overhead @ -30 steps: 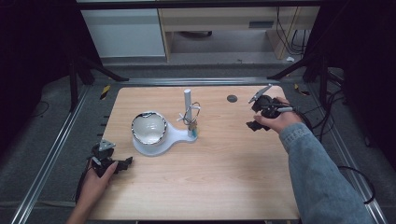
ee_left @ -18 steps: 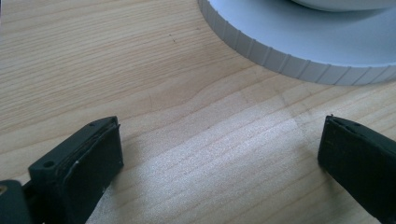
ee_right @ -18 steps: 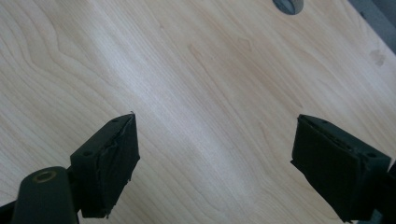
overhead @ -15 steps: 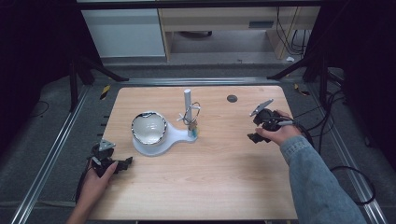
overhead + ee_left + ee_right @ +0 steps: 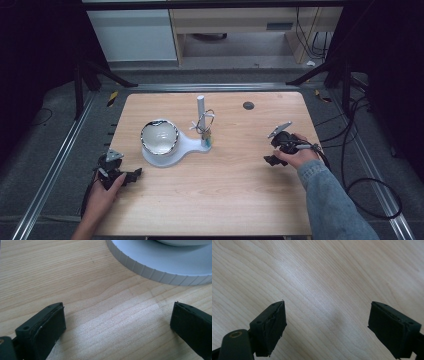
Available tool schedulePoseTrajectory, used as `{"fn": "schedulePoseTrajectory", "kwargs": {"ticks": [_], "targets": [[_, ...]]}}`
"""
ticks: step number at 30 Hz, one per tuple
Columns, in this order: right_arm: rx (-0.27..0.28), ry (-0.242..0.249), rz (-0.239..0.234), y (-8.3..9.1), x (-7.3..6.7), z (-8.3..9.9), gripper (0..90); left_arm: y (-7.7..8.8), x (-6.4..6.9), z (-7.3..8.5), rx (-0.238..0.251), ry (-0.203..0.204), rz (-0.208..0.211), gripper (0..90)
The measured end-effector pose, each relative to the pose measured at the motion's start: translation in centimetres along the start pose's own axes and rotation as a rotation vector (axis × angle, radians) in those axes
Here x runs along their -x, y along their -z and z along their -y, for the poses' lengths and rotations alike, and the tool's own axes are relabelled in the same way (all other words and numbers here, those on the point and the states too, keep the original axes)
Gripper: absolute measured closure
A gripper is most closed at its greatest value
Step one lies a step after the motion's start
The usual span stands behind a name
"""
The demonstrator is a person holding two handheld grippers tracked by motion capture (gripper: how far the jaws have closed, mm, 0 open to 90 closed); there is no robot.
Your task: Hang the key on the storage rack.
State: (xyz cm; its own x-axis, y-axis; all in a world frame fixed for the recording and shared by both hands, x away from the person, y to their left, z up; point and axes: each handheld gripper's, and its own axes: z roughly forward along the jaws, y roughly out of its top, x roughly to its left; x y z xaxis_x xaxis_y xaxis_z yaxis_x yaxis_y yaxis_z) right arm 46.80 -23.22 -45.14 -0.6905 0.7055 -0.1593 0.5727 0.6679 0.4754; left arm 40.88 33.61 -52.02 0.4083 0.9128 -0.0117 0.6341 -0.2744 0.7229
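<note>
on pale grained wood table (image 5: 225, 185), left tongs (image 5: 117, 325) and right tongs (image 5: 327, 327) gape beside a ribbed, perhaps plastic, base (image 5: 160, 267).

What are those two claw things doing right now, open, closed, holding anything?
Left gripper: open, holding nothing, jaws wide apart over bare table.
Right gripper: open, holding nothing, jaws wide apart over bare wood.

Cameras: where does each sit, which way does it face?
High view: above the near edge, facing forward and down on the table; both forearms and tongs show.
Left gripper view: on the left tongs, low, facing the white stand's base; jaws apart.
Right gripper view: on the right tongs, facing bare tabletop; jaws apart.
Shared: the tabletop.
</note>
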Motion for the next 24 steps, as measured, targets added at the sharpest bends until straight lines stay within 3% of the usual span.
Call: {"fn": "schedulePoseTrajectory", "kwargs": {"ticks": [18, 24], "targets": [[0.076, -0.153, 0.03, -2.8, 1.5, 2.6, 12.1, 0.0, 0.0, 0.0, 0.0, 0.001, 0.0, 0.0], [0.149, -0.228, 0.004, -3.5, 1.8, 3.2, 8.4, 0.0, 0.0, 0.0, 0.001, 0.001, 0.0, 0.0]]}}
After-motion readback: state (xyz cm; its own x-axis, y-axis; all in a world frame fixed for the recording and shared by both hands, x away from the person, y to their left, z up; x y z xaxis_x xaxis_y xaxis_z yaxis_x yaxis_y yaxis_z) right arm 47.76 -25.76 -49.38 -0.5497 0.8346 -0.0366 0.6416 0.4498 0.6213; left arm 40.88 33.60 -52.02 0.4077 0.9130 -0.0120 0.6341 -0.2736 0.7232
